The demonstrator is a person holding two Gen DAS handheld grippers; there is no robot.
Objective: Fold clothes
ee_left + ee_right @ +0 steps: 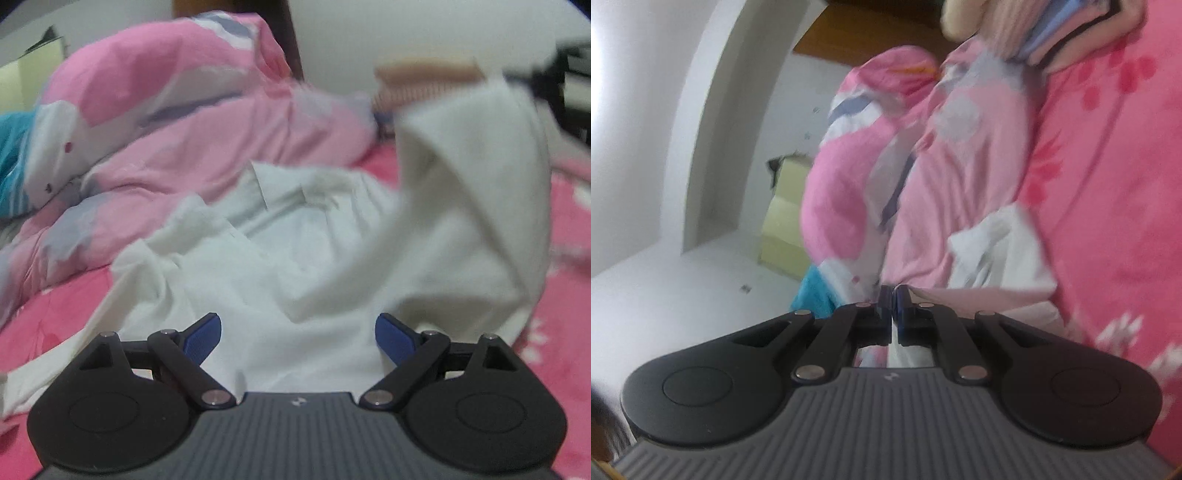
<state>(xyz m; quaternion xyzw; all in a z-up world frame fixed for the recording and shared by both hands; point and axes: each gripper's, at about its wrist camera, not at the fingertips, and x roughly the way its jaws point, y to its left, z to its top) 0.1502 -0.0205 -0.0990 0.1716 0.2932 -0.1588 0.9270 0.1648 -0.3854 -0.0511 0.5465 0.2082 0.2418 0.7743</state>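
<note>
A white collared shirt (280, 236) lies crumpled on a pink floral bedsheet (55, 306). My left gripper (298, 328) hovers just over its near part, open, with nothing between the blue pads (203, 334). The shirt's right side is pulled up into a hanging fold (480, 184), held at the top by a dark, blurred shape, my right gripper (532, 79). In the right wrist view, which is rolled sideways, my right gripper (894, 295) is shut on a strip of the white shirt cloth (897, 345). More of the shirt (997, 251) shows beyond it.
A bunched pink, white and grey quilt (166, 110) fills the bed behind the shirt, with a teal cloth (11, 147) at far left. A stack of striped folded cloth (1052, 29) lies further up the bed. A pale yellow box (783, 229) stands by the white wall.
</note>
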